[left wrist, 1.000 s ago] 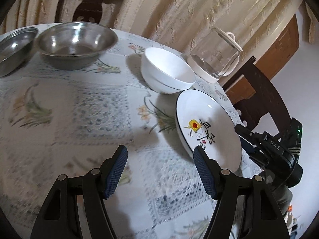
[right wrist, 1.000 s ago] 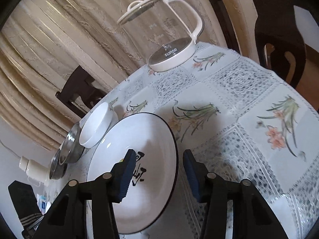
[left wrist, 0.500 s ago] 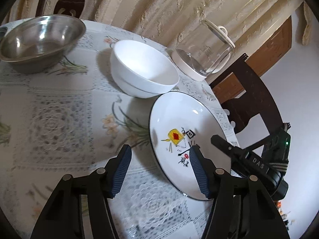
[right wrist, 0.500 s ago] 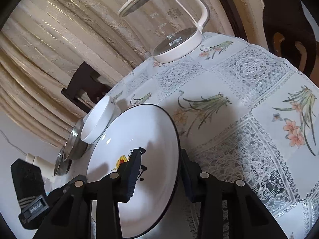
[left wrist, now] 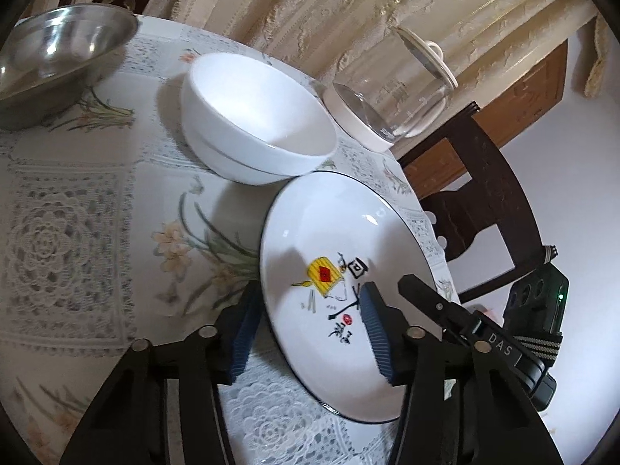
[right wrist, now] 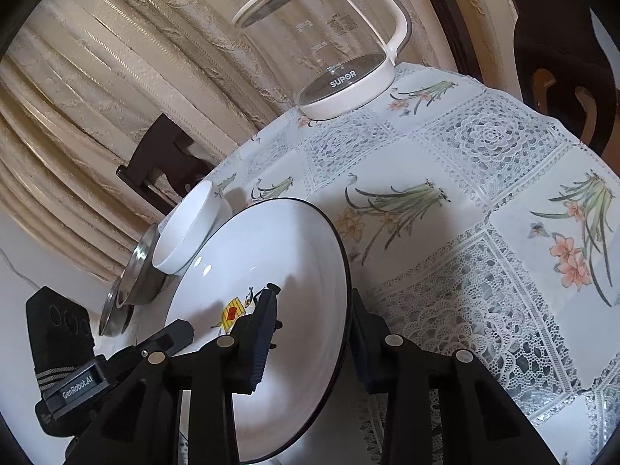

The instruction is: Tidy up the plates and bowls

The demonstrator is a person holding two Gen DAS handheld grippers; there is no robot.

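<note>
A white plate (left wrist: 341, 232) with a dark rim and a printed motif lies at the table's right edge. In the left wrist view my left gripper (left wrist: 310, 333) stands open astride the plate's near rim, one finger outside the rim and one over the plate. My right gripper (right wrist: 312, 333) is shut on the plate (right wrist: 263, 255), one pad on the inner face and one behind the rim. Its upper finger (left wrist: 426, 294) shows over the plate's right side. Two nested white bowls (left wrist: 255, 128) stand just beyond the plate. A steel bowl (left wrist: 58, 58) is at the far left.
A glass kettle (right wrist: 329, 38) with a white base stands at the back of the table. Dark wooden chairs (left wrist: 484, 193) stand past the table's edge. In the right wrist view two steel bowls (right wrist: 143, 267) sit behind the white bowls (right wrist: 186, 228). A floral lace tablecloth (right wrist: 484, 232) covers the table.
My left gripper moved right and forward until its fingers straddle the plate's rim. My right gripper's fingers narrowed onto the plate's opposite rim.
</note>
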